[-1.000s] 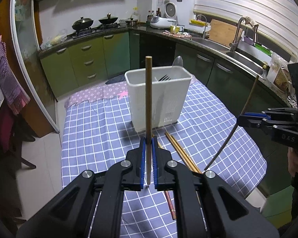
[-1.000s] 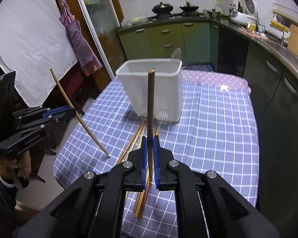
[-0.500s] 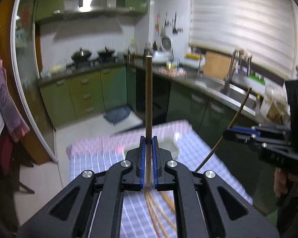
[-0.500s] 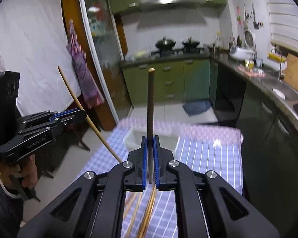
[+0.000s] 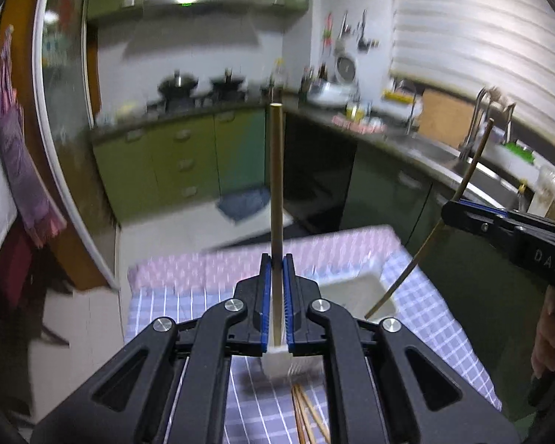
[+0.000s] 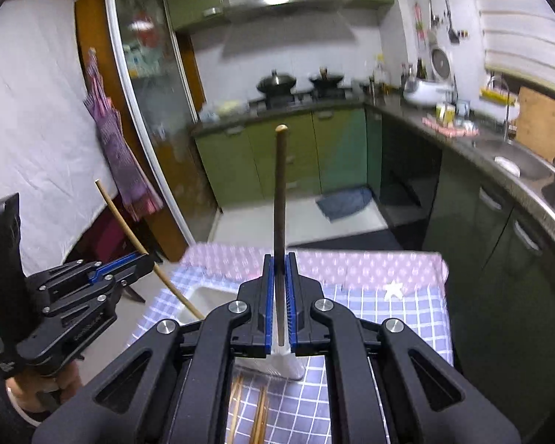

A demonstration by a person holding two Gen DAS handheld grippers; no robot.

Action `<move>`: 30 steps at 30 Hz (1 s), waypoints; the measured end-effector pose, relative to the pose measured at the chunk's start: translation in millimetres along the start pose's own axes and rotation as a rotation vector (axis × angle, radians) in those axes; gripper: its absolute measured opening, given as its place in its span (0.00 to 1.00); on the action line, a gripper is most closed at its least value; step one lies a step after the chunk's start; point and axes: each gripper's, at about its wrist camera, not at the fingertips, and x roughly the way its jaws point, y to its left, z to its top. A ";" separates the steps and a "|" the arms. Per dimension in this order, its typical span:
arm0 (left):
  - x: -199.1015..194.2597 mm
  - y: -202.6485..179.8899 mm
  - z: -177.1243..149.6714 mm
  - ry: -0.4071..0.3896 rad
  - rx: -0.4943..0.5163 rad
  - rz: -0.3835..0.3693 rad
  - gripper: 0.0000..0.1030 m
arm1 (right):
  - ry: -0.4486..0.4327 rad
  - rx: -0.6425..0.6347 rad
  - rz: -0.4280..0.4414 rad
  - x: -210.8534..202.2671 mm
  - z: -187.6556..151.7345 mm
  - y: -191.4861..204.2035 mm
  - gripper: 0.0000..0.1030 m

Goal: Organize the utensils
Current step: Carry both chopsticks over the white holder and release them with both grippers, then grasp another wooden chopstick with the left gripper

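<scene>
My left gripper (image 5: 276, 296) is shut on a light wooden chopstick (image 5: 276, 185) that stands upright between its blue pads. My right gripper (image 6: 279, 296) is shut on a darker chopstick (image 6: 279, 199), also upright. Both are held high above the white utensil holder (image 5: 355, 288), which sits on the blue checked tablecloth (image 5: 433, 318). The right gripper with its chopstick (image 5: 436, 229) shows at the right of the left wrist view, its tip over the holder's opening. The left gripper (image 6: 144, 259) shows at the left of the right wrist view, its chopstick tip at the holder (image 6: 203, 296).
Several loose chopsticks (image 5: 307, 414) lie on the cloth in front of the holder, also seen in the right wrist view (image 6: 248, 414). Green kitchen cabinets (image 6: 285, 155), a stove with pans and a sink counter (image 5: 444, 151) surround the table.
Both grippers have risen and tilted up with their chopsticks. The holder, earlier in front at eye level, now lies low beneath the grippers, with the chopstick tips over it.
</scene>
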 end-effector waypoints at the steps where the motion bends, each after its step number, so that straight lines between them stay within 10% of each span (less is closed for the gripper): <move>1: 5.9 2.1 -2.9 0.031 -0.010 -0.004 0.06 | 0.018 0.007 0.006 7.6 -2.8 -2.3 0.07; 18: -17.6 14.5 -47.0 0.201 -0.036 -0.032 0.20 | 0.010 -0.032 0.032 -47.5 -37.4 0.1 0.21; 30: 58.1 -8.8 -167.9 0.640 0.001 -0.060 0.20 | 0.498 -0.124 -0.032 22.3 -166.8 -22.9 0.22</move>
